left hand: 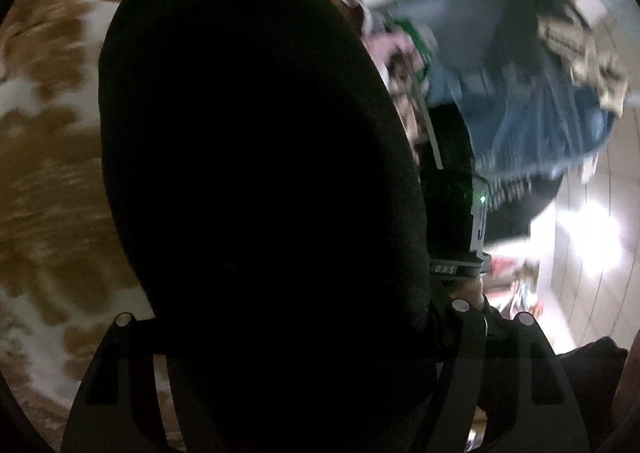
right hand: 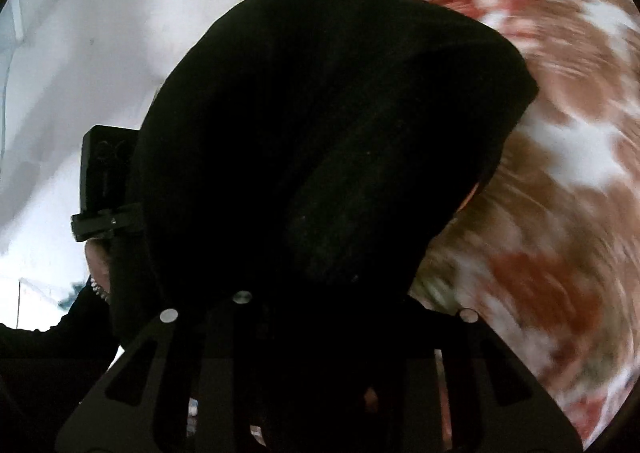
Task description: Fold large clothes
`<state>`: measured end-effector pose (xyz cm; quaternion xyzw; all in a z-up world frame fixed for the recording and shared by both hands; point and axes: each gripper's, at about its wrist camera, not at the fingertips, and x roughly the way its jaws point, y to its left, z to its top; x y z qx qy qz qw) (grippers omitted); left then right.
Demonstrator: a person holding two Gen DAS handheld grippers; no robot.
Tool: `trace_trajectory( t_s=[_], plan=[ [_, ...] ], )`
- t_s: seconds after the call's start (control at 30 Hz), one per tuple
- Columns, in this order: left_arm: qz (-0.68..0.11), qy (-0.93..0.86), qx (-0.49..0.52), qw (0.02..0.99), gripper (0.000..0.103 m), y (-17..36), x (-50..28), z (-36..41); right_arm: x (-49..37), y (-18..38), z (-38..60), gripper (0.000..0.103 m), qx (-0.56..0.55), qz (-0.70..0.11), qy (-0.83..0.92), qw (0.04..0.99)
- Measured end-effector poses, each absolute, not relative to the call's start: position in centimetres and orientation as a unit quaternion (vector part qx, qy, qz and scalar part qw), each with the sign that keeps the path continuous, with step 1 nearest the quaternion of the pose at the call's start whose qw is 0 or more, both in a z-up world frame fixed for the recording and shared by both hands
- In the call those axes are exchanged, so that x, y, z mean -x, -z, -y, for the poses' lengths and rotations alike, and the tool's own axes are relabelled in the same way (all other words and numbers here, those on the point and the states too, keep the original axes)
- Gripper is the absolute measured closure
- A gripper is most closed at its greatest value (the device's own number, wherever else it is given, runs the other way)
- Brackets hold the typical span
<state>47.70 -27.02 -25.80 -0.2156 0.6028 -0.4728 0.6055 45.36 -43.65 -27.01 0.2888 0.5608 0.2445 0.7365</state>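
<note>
A large black garment fills the middle of the left wrist view, bunched up and rising from between the fingers of my left gripper; the fingertips are buried in the cloth. The same black garment hangs in a hooded fold over my right gripper, whose jaws stand narrow on it. Both grippers hold the cloth lifted off the bed. The camera housing of the right gripper, with a hand under it, shows beside the cloth. The left gripper's black housing shows at the left edge of the garment.
A bedspread with brown, red and white flowers lies below, blurred by motion, also the bedspread. A heap of other clothes with blue denim lies beyond. A white wall and pale floorboards are behind.
</note>
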Motion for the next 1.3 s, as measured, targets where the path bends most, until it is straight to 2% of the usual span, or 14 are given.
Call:
trace_trajectory(
  t_s=[0.13,0.3,0.5,0.57,0.67,0.8,0.87,0.93,0.97,1.0,1.03,1.13,1.2,1.3],
  plan=[
    [-0.615,0.528,0.167,0.562,0.033,25.8,-45.6,37.7,-37.9,25.7,51.6,0.074,-0.324,-0.534,-0.157,0.765],
    [-0.618,0.629,0.102,0.460,0.033,26.4,-38.9,55.4,-26.3,23.5,63.6,0.074,-0.351,-0.511,-0.032,0.784],
    [-0.592,0.726,0.037,0.349,0.033,26.6,-31.0,70.6,-15.2,20.1,73.6,0.074,-0.358,-0.480,0.111,0.793],
    [-0.591,0.743,0.020,0.314,0.032,27.4,-29.4,74.9,-13.0,20.4,76.0,0.074,-0.372,-0.464,0.142,0.791],
    [-0.596,0.748,-0.020,0.292,0.032,30.4,-28.6,79.8,-8.6,24.1,80.9,0.074,-0.388,-0.448,0.165,0.788],
    [-0.651,0.696,-0.078,0.293,0.030,40.3,-29.1,81.3,-8.8,34.7,82.9,0.073,-0.444,-0.454,0.164,0.755],
    [-0.682,0.663,-0.082,0.296,0.021,44.9,-30.0,80.5,-8.5,38.1,82.8,0.066,-0.463,-0.451,0.154,0.747],
    [-0.677,0.672,-0.052,0.295,0.017,45.0,-30.6,80.1,-8.0,38.7,83.3,0.060,-0.485,-0.432,0.123,0.751],
    [-0.675,0.672,-0.054,0.302,0.016,44.7,-30.4,79.9,-7.8,38.5,83.4,0.048,-0.485,-0.434,0.116,0.750],
    [-0.671,0.670,-0.064,0.311,0.010,44.3,-30.1,80.2,-7.5,38.4,83.7,0.034,-0.465,-0.452,0.127,0.750],
    [-0.668,0.666,-0.076,0.322,0.006,43.9,-29.8,80.1,-7.1,38.6,84.0,0.031,-0.451,-0.460,0.131,0.754],
    [-0.654,0.649,-0.126,0.367,0.004,41.5,-29.1,79.1,-6.7,38.1,84.5,0.027,-0.425,-0.481,0.112,0.759],
    [-0.615,0.652,-0.175,0.407,0.004,38.8,-28.3,78.0,-6.1,37.3,84.8,0.021,-0.403,-0.497,0.124,0.759],
    [-0.562,0.650,-0.231,0.456,0.004,35.2,-27.4,77.5,-4.5,36.1,84.7,0.020,-0.397,-0.509,0.155,0.748]
  ],
)
